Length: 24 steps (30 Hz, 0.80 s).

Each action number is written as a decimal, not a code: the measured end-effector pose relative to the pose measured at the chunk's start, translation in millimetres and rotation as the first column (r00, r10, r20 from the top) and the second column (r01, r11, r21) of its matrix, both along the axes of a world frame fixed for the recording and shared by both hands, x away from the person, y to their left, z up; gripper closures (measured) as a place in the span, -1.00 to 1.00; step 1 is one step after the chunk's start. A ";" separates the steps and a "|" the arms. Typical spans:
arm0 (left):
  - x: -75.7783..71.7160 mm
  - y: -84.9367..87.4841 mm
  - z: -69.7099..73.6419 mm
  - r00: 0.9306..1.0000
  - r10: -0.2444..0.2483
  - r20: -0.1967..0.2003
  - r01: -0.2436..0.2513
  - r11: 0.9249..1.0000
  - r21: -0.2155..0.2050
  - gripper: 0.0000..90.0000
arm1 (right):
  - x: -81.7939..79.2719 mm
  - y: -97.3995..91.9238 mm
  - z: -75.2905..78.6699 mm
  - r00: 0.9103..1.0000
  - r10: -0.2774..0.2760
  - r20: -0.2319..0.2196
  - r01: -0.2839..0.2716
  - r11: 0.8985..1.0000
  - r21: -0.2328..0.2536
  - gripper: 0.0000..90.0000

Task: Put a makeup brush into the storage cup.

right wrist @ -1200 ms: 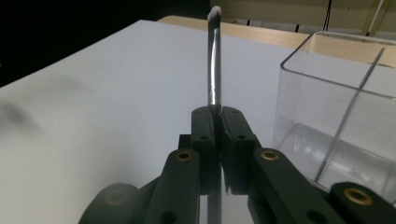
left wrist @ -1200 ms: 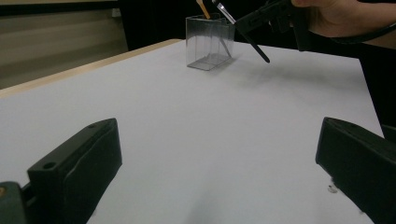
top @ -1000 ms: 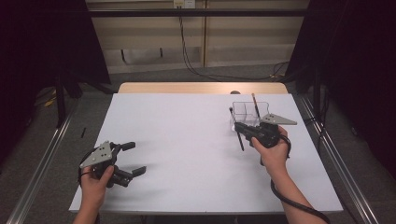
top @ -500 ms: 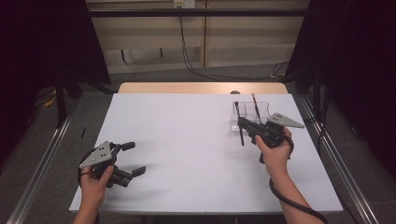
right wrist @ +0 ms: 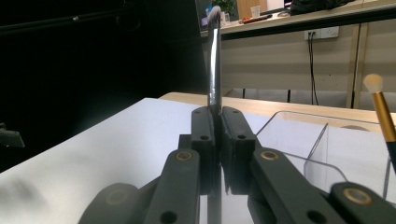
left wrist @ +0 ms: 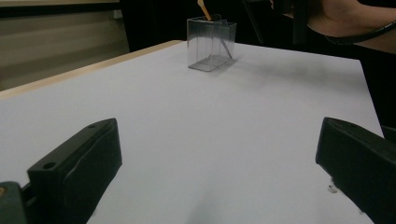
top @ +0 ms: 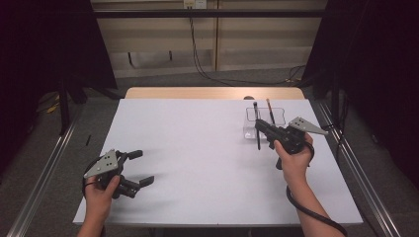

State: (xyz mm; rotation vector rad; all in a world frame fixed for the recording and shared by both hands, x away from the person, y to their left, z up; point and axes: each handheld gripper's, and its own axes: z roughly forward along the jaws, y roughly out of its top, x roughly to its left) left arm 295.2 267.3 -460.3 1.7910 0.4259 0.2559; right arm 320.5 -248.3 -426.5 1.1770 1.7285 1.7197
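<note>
White table (top: 197,148); pen (right wrist: 214,60) in right gripper (right wrist: 217,121)

A white table (top: 197,148) with black cables (top: 207,59) hanging behind it.

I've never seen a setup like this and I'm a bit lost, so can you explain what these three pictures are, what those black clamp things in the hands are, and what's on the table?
No machine works here: a person holds a hand-operated two-jaw gripper in each hand. The high view looks down from above the table; the other two come from cameras riding on each gripper, looking along its black jaws. On the white table stands a clear plastic box with a gold-handled brush leaning in it. The right gripper is shut on a thin dark pen-like stick, holding it upright beside the box. The left gripper rests low at the table's near left, jaws wide open, with nothing between them.
</note>
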 end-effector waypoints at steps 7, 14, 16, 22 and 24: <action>-0.3 0.4 0.2 1.000 0.001 0.000 -0.001 1.000 -0.003 -0.99 | 1.0 -3.9 3.6 1.000 -0.008 0.020 0.007 1.000 0.013 0.89; -0.4 0.4 0.2 1.000 0.002 0.000 -0.002 1.000 -0.003 -0.99 | 2.7 -10.2 6.4 0.999 -0.024 0.034 0.024 0.999 0.022 0.89; -0.3 0.4 0.1 1.000 0.002 0.001 -0.002 1.000 0.000 -0.99 | 2.8 -12.1 7.0 0.999 -0.029 0.038 0.027 0.999 0.031 0.89; -0.2 0.3 0.0 1.000 0.003 0.000 -0.003 1.000 0.000 -0.99 | 3.3 -17.0 9.2 0.998 -0.037 0.042 0.035 0.998 0.044 0.89; -0.3 0.3 0.0 1.000 0.003 0.000 -0.003 1.000 0.000 -0.99 | 3.7 -18.4 10.3 0.998 -0.040 0.044 0.038 0.998 0.047 0.89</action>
